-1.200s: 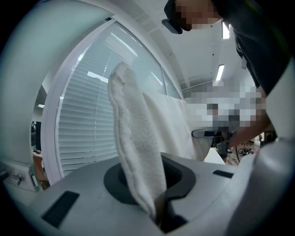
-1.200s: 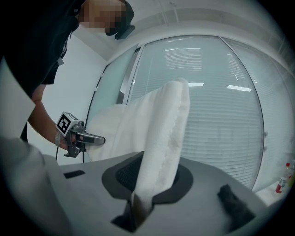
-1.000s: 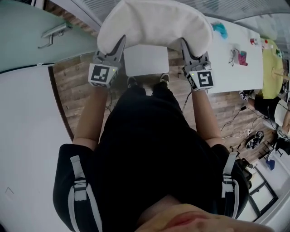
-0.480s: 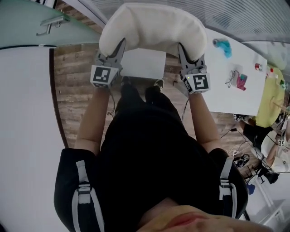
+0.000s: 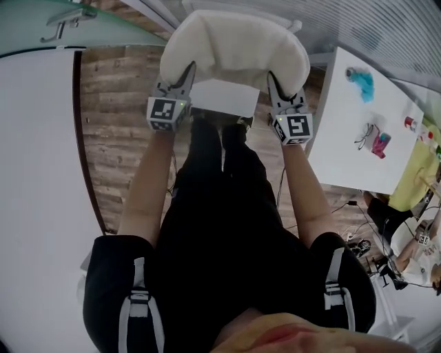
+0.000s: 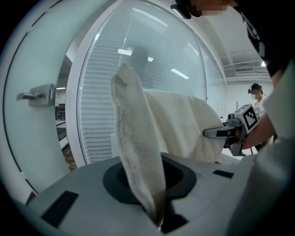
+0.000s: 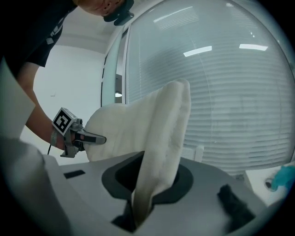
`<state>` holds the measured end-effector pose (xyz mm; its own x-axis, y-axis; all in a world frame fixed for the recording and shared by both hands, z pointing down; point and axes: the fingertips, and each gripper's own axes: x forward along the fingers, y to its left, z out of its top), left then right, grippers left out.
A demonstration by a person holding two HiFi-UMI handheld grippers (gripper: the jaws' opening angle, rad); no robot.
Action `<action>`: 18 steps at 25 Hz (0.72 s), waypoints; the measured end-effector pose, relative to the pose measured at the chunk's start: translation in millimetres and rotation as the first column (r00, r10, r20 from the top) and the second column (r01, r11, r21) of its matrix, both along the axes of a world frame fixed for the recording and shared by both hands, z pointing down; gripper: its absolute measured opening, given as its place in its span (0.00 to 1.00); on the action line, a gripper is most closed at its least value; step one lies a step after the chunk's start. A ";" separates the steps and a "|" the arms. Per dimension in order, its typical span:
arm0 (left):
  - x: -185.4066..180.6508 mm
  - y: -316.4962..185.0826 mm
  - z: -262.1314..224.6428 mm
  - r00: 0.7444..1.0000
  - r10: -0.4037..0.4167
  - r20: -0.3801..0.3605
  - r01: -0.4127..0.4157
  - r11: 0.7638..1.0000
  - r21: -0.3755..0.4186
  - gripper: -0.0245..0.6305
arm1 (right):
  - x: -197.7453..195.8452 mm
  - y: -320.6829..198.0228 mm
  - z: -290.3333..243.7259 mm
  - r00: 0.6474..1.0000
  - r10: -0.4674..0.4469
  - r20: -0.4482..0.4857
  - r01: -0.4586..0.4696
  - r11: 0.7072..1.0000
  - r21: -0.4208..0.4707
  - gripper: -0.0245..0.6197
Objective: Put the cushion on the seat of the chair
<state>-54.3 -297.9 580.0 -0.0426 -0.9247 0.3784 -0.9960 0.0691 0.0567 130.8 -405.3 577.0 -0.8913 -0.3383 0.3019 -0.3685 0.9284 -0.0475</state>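
Observation:
A fluffy cream cushion (image 5: 234, 48) hangs between both grippers over the white chair seat (image 5: 224, 96), of which only the near strip shows below it. My left gripper (image 5: 185, 76) is shut on the cushion's left edge, my right gripper (image 5: 274, 83) on its right edge. In the left gripper view the pinched cushion edge (image 6: 138, 152) rises out of my left gripper (image 6: 159, 221), with the right gripper (image 6: 221, 132) across the cushion. The right gripper view shows cushion fabric (image 7: 161, 152) clamped in my right gripper (image 7: 138, 214), the left gripper (image 7: 94, 137) beyond.
A white table (image 5: 344, 145) with a blue object (image 5: 360, 79) and small items stands at the right. A glass wall with blinds (image 7: 221, 92) and a door handle (image 5: 65, 15) lie ahead. A white surface (image 5: 41, 172) fills the left. Cables (image 5: 358, 234) lie on the wood floor.
Both grippers have come down together with the cushion, which now hangs lower and covers more of the chair seat. Both grips are unchanged.

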 end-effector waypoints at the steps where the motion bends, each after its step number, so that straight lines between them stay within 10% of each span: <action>1: -2.8 1.9 17.1 1.000 -0.002 -0.015 0.001 1.000 -0.020 0.15 | -3.0 2.4 15.0 1.000 0.002 -0.016 -0.003 1.000 -0.014 0.13; 18: -17.1 25.7 296.8 0.977 0.003 -0.212 -0.073 0.944 -0.322 0.17 | -9.1 36.5 286.0 0.973 0.047 -0.225 -0.112 0.952 -0.283 0.13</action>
